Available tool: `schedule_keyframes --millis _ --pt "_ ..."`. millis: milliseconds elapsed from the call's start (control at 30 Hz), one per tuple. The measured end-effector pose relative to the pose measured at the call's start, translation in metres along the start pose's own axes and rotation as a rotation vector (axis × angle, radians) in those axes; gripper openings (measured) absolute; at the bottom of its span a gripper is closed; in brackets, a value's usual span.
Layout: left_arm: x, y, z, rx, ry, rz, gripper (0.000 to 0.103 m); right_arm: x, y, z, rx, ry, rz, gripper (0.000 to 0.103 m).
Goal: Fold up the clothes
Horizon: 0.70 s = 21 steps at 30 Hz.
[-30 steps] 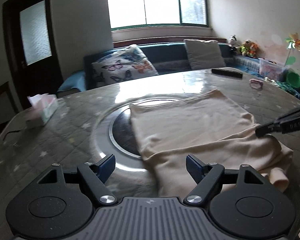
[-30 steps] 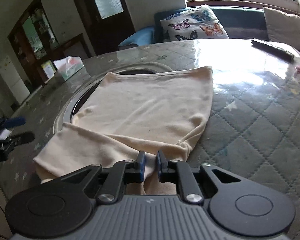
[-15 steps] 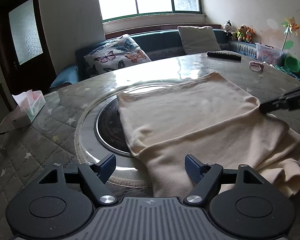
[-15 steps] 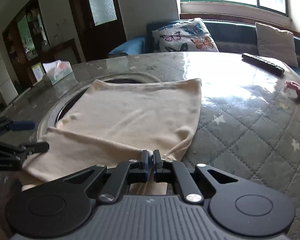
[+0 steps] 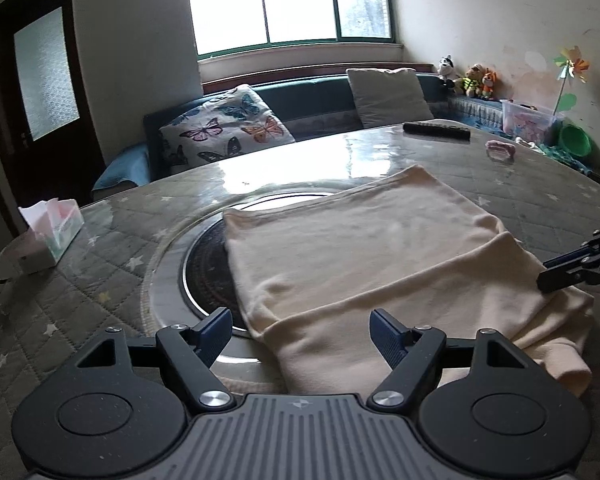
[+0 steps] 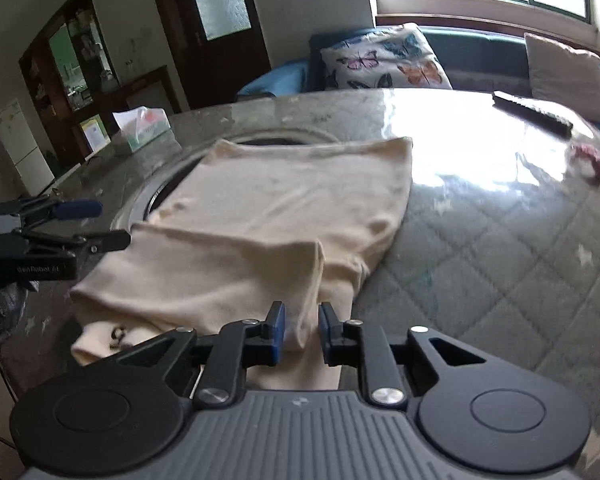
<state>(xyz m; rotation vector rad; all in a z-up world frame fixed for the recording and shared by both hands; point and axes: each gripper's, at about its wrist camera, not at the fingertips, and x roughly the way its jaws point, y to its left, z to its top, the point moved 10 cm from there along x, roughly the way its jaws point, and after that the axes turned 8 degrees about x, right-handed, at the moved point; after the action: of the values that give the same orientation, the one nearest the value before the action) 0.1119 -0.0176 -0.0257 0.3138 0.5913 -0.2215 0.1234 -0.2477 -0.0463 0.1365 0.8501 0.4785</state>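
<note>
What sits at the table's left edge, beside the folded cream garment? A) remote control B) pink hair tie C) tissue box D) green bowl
C: the tissue box stands near the left rim of the table, left of the cream garment; the remote control and the pink hair tie lie at the far right side.
</note>
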Motion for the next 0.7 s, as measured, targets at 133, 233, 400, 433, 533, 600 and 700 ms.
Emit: schedule_keyframes --millis 133,233,400,433,533,600,700 --pt "-0.001 -0.005 0.004 0.013 -0.008 -0.012 0.078 -0.005 0.006 0.003 -0.012 -0.009 0.018 0.004" --pt "-0.004 -0.010 0.008 0.024 -0.018 -0.035 0.078 -0.016 0.011 0.009 -0.032 -0.028 0.021 0.004" --pt "-0.004 -0.023 0.011 0.065 -0.025 -0.069 0.078 -0.027 0.014 0.013 0.002 -0.026 0.052 0.004" --pt "-0.003 -0.025 0.011 0.074 -0.022 -0.076 0.078 -0.025 0.013 0.010 0.005 -0.019 0.042 0.004" --pt "0.001 -0.031 0.011 0.090 -0.014 -0.090 0.078 -0.012 0.002 -0.002 0.022 0.033 0.011 0.005" --pt "0.001 -0.034 0.012 0.098 -0.017 -0.098 0.078 -0.012 -0.001 -0.004 0.012 0.019 -0.016 0.010" --pt "0.003 -0.041 0.016 0.097 -0.023 -0.115 0.078 -0.022 0.002 0.008 -0.033 -0.046 -0.041 0.011"
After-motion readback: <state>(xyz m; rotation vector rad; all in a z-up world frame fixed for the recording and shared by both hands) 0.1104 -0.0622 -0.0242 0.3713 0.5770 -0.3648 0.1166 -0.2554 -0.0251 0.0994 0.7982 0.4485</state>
